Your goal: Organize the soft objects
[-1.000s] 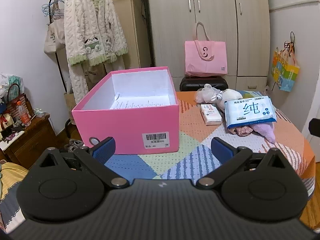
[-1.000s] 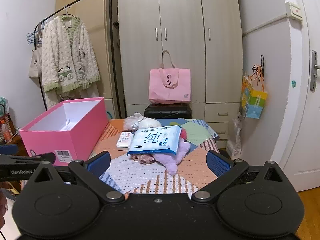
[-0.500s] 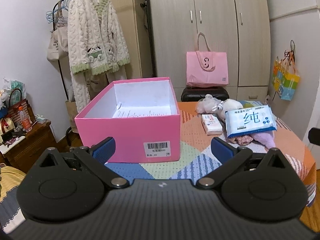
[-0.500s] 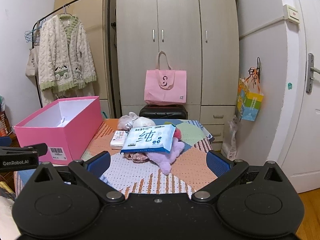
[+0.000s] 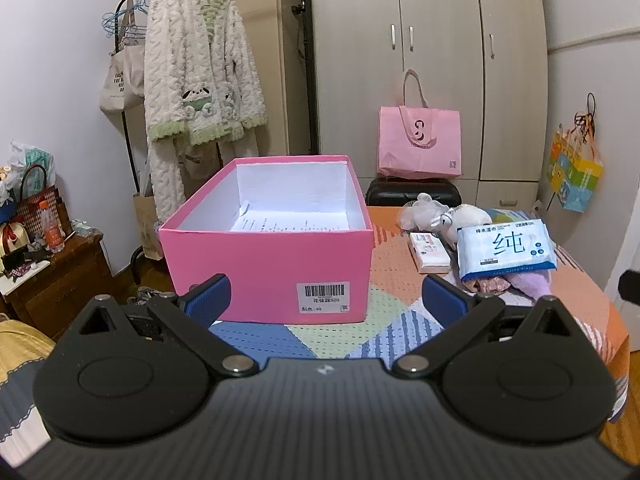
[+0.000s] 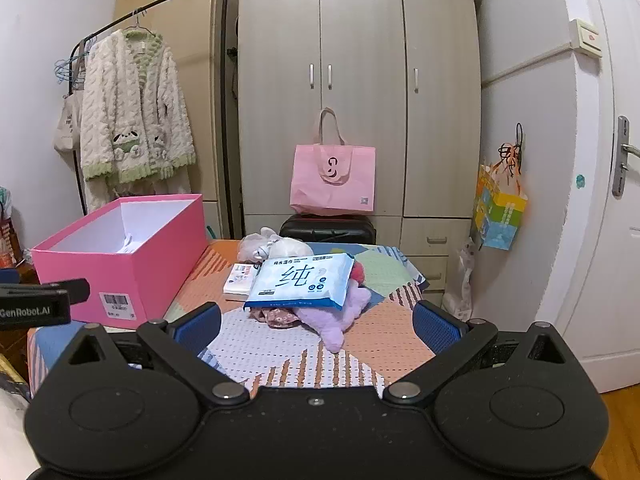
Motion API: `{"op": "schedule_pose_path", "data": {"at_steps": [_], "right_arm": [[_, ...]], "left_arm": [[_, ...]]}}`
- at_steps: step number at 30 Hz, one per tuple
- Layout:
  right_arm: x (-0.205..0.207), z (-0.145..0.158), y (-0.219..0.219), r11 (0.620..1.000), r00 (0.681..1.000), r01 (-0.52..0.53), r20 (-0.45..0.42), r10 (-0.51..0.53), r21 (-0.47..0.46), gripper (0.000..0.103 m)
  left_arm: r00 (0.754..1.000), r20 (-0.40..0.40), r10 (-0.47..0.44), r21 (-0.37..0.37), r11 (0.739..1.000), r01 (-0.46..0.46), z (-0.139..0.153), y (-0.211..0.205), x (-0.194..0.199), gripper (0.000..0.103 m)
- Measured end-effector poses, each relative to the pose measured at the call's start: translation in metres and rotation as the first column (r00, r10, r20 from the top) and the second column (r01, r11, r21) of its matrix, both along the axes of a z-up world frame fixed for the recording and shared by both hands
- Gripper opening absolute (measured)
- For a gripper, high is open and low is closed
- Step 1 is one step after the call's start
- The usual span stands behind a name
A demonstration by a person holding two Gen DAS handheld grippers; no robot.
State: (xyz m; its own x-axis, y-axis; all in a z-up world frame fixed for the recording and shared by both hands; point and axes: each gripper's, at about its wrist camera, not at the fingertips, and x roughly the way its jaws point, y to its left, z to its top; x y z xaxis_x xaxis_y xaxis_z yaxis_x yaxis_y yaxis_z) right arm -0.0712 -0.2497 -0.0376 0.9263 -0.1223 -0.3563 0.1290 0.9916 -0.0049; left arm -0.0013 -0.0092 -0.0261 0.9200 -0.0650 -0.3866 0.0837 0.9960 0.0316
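An open pink box (image 5: 272, 256) (image 6: 120, 256) with paper inside stands on the left of a patchwork-covered table (image 6: 280, 352). To its right lies a pile: a blue-and-white wet-wipes pack (image 5: 505, 246) (image 6: 302, 280) on top of a purple plush (image 6: 336, 316) and floral fabric (image 6: 276, 317), a white plush (image 5: 452, 216) (image 6: 280, 246) behind, and a small white tissue pack (image 5: 430, 253) (image 6: 240, 278). My left gripper (image 5: 326, 298) is open and empty, in front of the box. My right gripper (image 6: 316, 322) is open and empty, short of the pile.
A pink tote bag (image 6: 333, 178) sits on a black case (image 6: 328, 232) before the wardrobe (image 6: 360, 92). A fluffy robe (image 5: 200, 76) hangs on a rack at left. A wooden side table (image 5: 48, 272) with clutter stands left. A colourful bag (image 6: 500, 212) hangs by the door.
Both grippers have pulled back and lowered a little, so the box and the pile look slightly farther and the view is more level. Nothing on the table has moved.
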Motion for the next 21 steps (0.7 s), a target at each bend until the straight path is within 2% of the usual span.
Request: {"op": "schedule_pose_path", "data": {"at_steps": [21], "right_arm": [[0.0019, -0.0031, 0.003, 1.0, 1.0, -0.01, -0.006, 0.01, -0.014, 0.103]], "left_arm": [[1.0, -0.026, 0.014, -0.002, 1.0, -0.014, -0.0067, 0.0043, 0.0023, 0.103]]}}
